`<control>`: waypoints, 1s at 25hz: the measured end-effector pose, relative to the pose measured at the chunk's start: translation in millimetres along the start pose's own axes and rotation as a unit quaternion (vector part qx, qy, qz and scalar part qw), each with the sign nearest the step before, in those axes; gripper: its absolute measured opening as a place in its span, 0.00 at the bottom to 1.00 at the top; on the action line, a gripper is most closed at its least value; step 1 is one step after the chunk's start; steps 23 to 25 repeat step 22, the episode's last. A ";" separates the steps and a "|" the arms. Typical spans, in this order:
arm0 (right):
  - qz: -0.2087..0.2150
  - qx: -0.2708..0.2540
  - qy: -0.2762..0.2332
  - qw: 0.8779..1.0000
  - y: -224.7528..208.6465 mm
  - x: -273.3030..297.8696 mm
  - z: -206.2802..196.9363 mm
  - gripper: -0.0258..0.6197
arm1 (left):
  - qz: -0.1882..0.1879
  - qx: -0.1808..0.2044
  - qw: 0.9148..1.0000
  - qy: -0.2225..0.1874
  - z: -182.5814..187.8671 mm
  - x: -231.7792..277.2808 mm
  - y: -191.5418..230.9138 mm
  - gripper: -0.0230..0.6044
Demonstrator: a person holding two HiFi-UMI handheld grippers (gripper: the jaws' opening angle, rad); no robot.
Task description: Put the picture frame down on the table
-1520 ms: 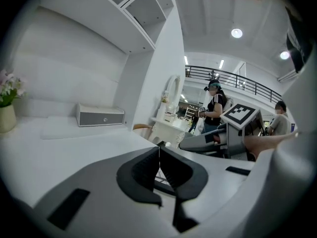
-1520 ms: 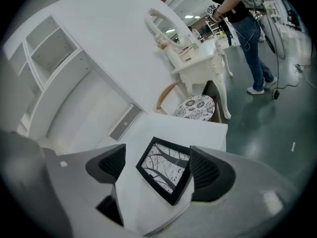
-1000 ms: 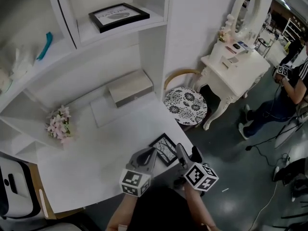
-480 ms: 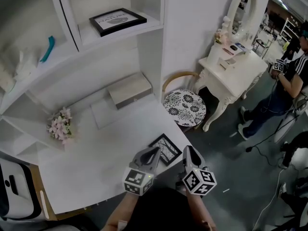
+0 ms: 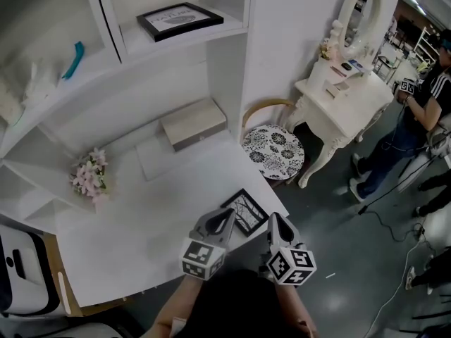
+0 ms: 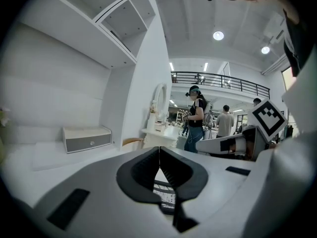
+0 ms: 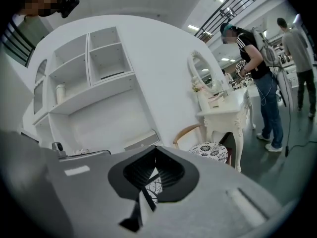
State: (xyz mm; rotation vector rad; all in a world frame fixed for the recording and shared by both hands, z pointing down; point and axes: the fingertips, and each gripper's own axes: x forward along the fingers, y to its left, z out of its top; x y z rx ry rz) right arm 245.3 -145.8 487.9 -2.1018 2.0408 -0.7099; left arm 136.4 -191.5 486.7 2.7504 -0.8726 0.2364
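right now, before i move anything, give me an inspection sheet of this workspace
surface: white table, flat, no spills seen
job's things: picture frame lies flat on the table, close to its front right edge
clutter: flowers and box at the back; second frame up on a shelf
grippers: left gripper and right gripper both shut with nothing between the jaws, one on each side of the picture frame
cables: one black cable on the floor at right
surroundings: chair, dressing table, person standing nearby
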 end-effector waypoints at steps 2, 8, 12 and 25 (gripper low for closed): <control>0.001 -0.002 0.002 1.000 1.0 0.3 -0.9 0.05 | 0.001 -0.001 1.000 0.000 -0.8 -1.2 1.0 0.06; 0.001 0.000 0.009 1.000 1.6 1.3 -5.8 0.05 | 0.003 -0.004 1.000 0.003 -5.3 -3.7 2.6 0.06; 0.004 -0.020 0.019 1.000 7.0 2.1 -9.3 0.05 | 0.005 0.000 1.000 0.000 -8.9 -3.5 5.2 0.06; 0.010 -0.019 0.030 0.999 9.8 1.0 -13.7 0.05 | 0.001 -0.006 1.000 0.010 -10.6 -4.9 2.2 0.06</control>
